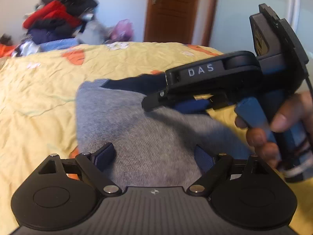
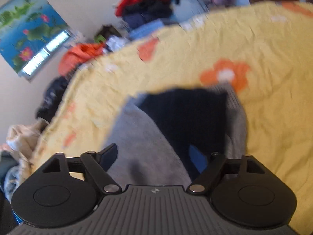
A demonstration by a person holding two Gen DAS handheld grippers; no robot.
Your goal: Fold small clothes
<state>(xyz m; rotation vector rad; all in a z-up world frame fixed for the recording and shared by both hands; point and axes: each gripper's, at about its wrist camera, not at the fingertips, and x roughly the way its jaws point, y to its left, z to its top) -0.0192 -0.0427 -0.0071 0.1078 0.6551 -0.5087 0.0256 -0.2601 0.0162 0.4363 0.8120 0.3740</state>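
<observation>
A grey knit garment lies flat on the yellow flowered bedspread, with a dark navy part at its far end. My left gripper hovers open over the grey cloth, with nothing pinched between its fingers. My right gripper comes in from the right, held by a hand, its tips low over the garment's right side. In the right wrist view the right gripper stands open above the grey cloth and the navy part, gripping nothing.
A pile of red, black and blue clothes is stacked beyond the bed's far edge, in front of the wall. A brown door stands behind. An orange garment and a lotus poster are off the bed's left side.
</observation>
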